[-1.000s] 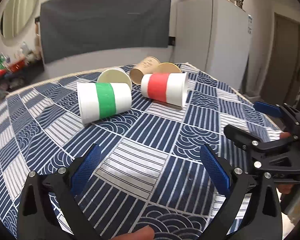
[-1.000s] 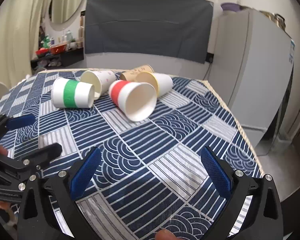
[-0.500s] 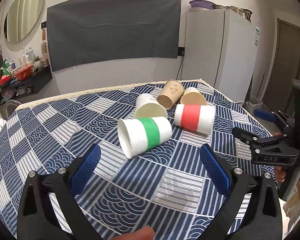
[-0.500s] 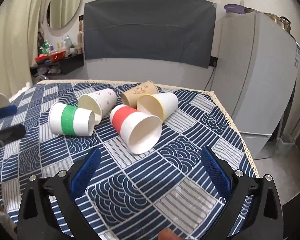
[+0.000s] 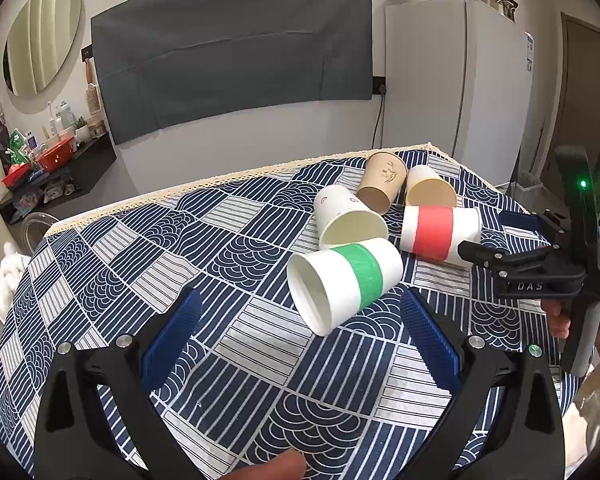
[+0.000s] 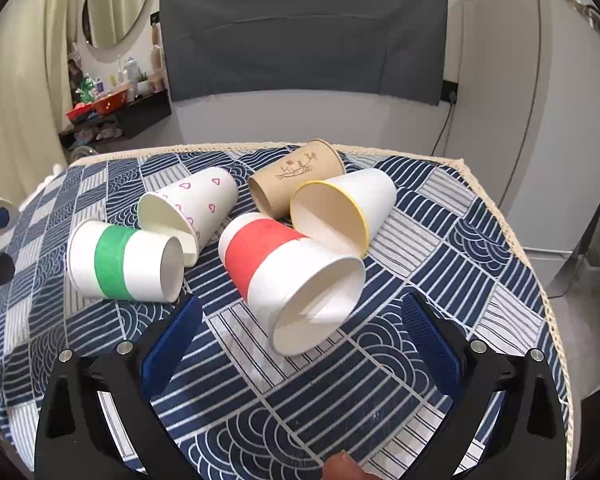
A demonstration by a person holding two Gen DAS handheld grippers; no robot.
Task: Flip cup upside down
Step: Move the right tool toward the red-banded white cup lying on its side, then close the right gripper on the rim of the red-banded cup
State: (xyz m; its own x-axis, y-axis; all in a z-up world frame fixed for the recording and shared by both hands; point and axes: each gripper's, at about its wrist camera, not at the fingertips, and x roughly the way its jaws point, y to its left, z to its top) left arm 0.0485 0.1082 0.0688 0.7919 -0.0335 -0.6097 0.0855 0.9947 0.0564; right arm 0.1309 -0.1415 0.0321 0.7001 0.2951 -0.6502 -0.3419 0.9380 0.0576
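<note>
Several paper cups lie on their sides in a cluster on the table. A green-banded white cup (image 5: 346, 280) (image 6: 124, 266) lies mouth toward my left gripper (image 5: 300, 316), which is open and empty just in front of it. A red-banded white cup (image 6: 292, 280) (image 5: 440, 234) lies mouth toward my right gripper (image 6: 300, 322), also open and empty. Behind them lie a heart-print cup (image 6: 190, 210) (image 5: 346, 216), a brown cup (image 6: 296, 178) (image 5: 382, 182) and a yellow-rimmed white cup (image 6: 342, 208) (image 5: 428, 190). The right gripper (image 5: 500, 236) shows at the right of the left wrist view.
The table carries a blue and white patterned cloth (image 5: 220, 240) (image 6: 440, 256) with a cream fringe at its far edge. A white fridge (image 5: 460, 88) stands behind on the right. A dark shelf with clutter (image 5: 44, 172) is at the far left. A grey cloth (image 6: 300, 32) hangs on the wall.
Both grippers have pulled back and risen, then neared the cups; the cups now sit larger and closer. The cups themselves have not moved. Both grippers stay open.
</note>
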